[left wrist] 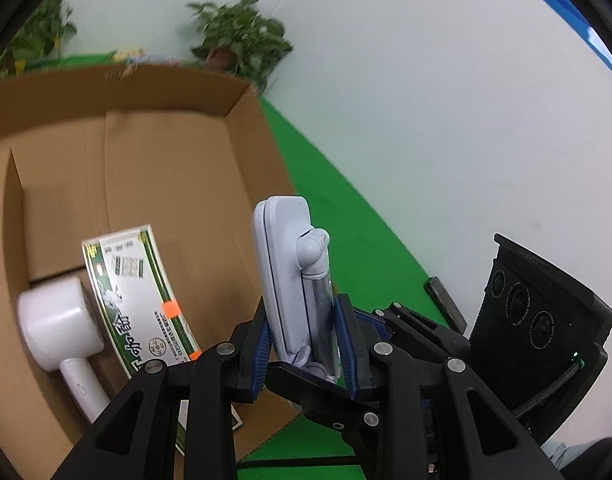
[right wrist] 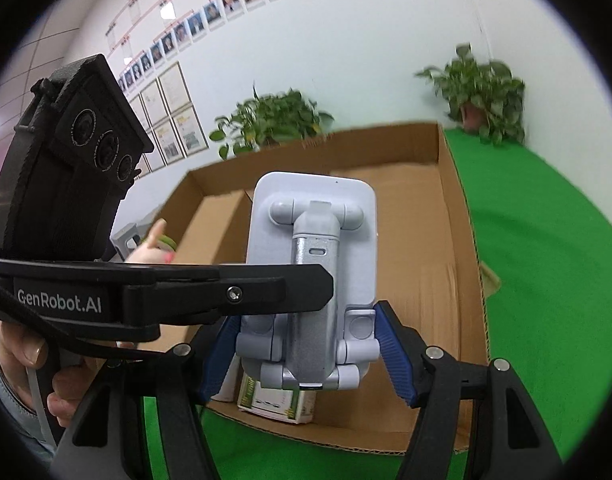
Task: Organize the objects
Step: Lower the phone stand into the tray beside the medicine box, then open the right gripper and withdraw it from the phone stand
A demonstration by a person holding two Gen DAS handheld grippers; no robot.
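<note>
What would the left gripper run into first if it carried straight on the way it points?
Probably the cardboard box: the left gripper, shut on the grey phone stand, aims along the box's right wall, so that wall or the floor inside comes first. Depth is unclear.

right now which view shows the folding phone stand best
The right wrist view: the phone stand faces the camera flat on, showing plate, silver stem and hinges, between the right gripper fingers. The left wrist view shows it edge-on, clamped in the left gripper, over the cardboard box.
</note>
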